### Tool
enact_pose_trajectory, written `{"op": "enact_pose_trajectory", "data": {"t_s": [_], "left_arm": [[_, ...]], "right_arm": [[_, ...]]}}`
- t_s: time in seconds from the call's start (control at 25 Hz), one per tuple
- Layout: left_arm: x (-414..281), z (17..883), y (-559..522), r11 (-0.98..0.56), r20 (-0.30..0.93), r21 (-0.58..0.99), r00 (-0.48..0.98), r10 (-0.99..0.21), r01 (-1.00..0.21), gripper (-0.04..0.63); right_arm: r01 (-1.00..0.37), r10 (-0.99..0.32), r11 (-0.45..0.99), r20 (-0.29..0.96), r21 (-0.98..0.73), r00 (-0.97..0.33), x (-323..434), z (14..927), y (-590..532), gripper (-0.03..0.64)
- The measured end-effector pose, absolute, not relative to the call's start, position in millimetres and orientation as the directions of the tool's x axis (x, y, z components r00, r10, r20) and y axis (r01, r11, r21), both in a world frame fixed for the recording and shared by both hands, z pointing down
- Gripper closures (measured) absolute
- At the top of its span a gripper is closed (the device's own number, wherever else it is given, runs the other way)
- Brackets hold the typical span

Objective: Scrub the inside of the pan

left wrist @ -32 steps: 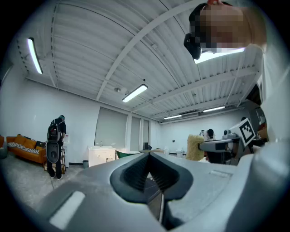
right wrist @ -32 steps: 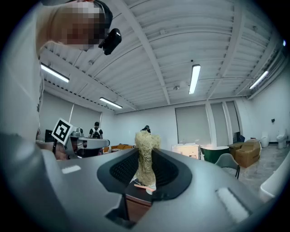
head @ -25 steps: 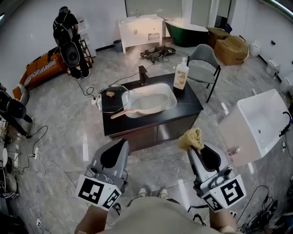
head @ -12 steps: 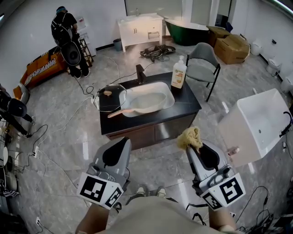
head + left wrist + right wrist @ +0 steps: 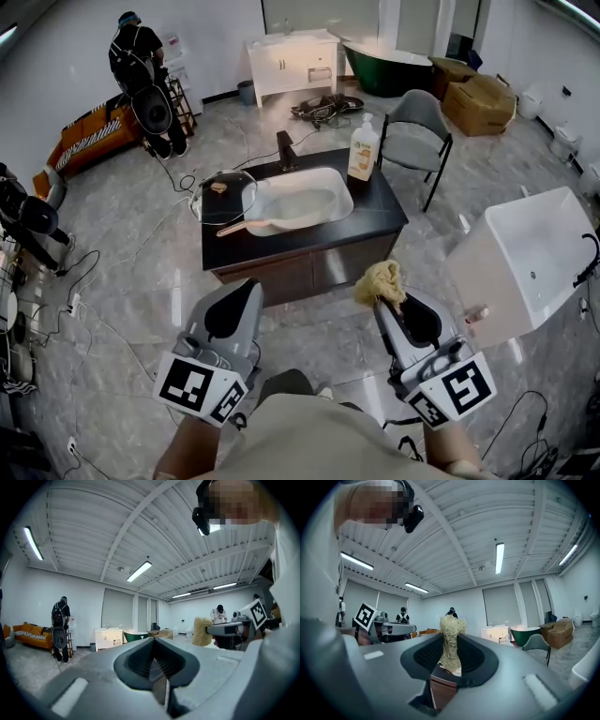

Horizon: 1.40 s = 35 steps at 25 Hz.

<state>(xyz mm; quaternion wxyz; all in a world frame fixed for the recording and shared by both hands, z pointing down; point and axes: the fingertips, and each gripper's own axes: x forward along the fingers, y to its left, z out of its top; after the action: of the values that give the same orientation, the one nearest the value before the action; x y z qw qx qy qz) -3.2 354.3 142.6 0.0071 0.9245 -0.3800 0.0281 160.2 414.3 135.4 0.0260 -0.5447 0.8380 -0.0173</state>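
Carried slightly forward since a second ago, yet well short of the tabletop (image 5: 375, 211). Pinching a fibrous scrubber (image 5: 379, 280) in the right fingers (image 5: 471, 656); holding the left fingers (image 5: 140, 660) pressed together, empty. No scrubbing yet, with the pan (image 5: 230, 206) far ahead of both.

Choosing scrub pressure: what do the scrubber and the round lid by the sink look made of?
Scrubber: pale tan, matte, tangled stringy strands, so probably loofah or another plant fibre. Lid: see-through inside a thin rim with a tan knob, likely glass, but too small to be sure.
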Motion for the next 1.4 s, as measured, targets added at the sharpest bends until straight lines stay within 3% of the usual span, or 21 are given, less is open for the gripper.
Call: {"op": "enact_pose_trajectory", "data": {"t_s": [0.32, 0.8, 1.4], "left_arm": [[7, 144, 370, -0.7, 0.06, -0.034, 0.697, -0.714, -0.714, 0.594], [11, 156, 361, -0.708, 0.069, -0.069, 0.705, -0.706, -0.703, 0.594], [-4, 186, 258, -0.716, 0.13, -0.067, 0.705, -0.697, -0.695, 0.594]], "right_arm": [[-0.894, -0.893, 0.448, -0.027, 0.019, -0.449, 162, 130, 435, 0.523], [-0.887, -0.887, 0.461, -0.012, 0.003, -0.461, 162, 148, 419, 0.523], [-0.888, -0.885, 0.461, 0.077, -0.002, -0.459, 146, 173, 313, 0.523]]}}
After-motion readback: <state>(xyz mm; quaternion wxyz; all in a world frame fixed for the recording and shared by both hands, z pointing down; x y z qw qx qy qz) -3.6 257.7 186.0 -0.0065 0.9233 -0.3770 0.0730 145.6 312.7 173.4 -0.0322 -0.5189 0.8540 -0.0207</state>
